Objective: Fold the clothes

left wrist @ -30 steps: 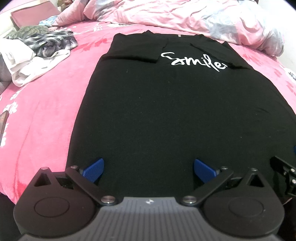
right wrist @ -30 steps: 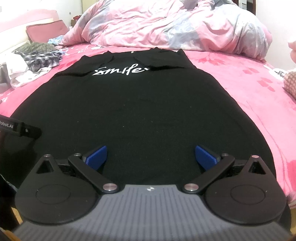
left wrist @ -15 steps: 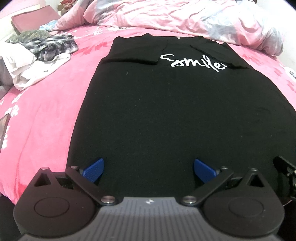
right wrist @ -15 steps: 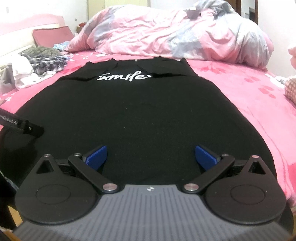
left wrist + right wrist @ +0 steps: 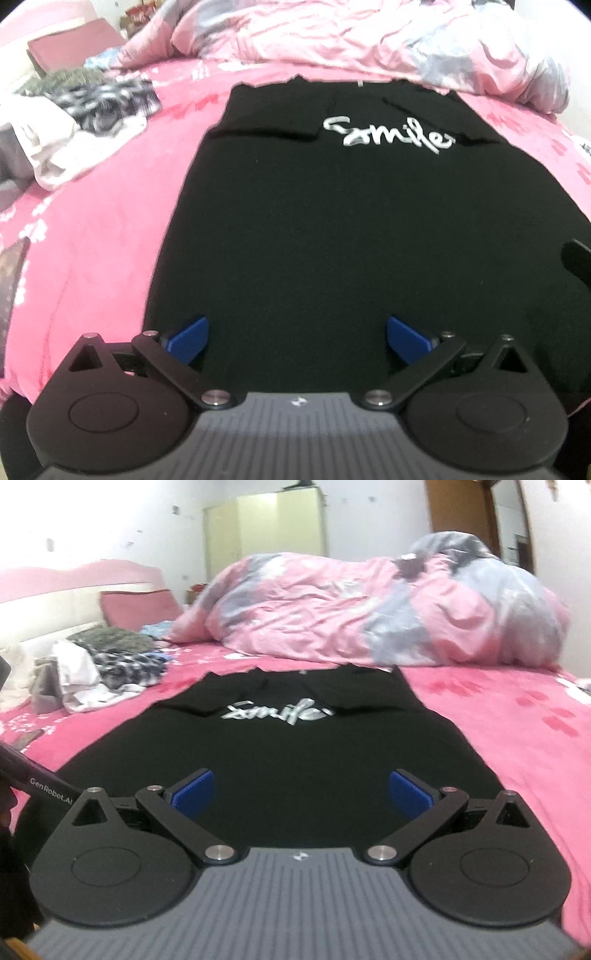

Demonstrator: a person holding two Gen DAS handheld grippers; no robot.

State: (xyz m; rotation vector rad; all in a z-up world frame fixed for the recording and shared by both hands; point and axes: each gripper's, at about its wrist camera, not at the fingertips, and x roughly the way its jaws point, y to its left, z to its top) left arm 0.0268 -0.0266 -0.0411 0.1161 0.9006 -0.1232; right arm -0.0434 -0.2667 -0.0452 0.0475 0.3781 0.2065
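A black T-shirt [image 5: 332, 221] with white "Smile" lettering [image 5: 388, 136] lies flat on the pink bed, both sleeves folded in over the chest. My left gripper [image 5: 297, 336] is open over the shirt's near hem, toward its left side, with nothing between the blue pads. In the right wrist view the same T-shirt [image 5: 295, 760] stretches ahead, and my right gripper [image 5: 301, 797] is open low over the near hem on its right side. The other tool's black body shows at the left edge [image 5: 33, 786].
A crumpled pink and grey duvet [image 5: 369, 616] is piled at the far end of the bed. Loose clothes [image 5: 62, 122], white and plaid, lie in a heap to the left. The pink blanket [image 5: 92, 236] is bare on both sides of the shirt.
The right wrist view has tilted up and dropped lower, so the wall and wardrobe now show. The left view shifted slightly closer. Both grippers stayed open and the shirt has not moved.
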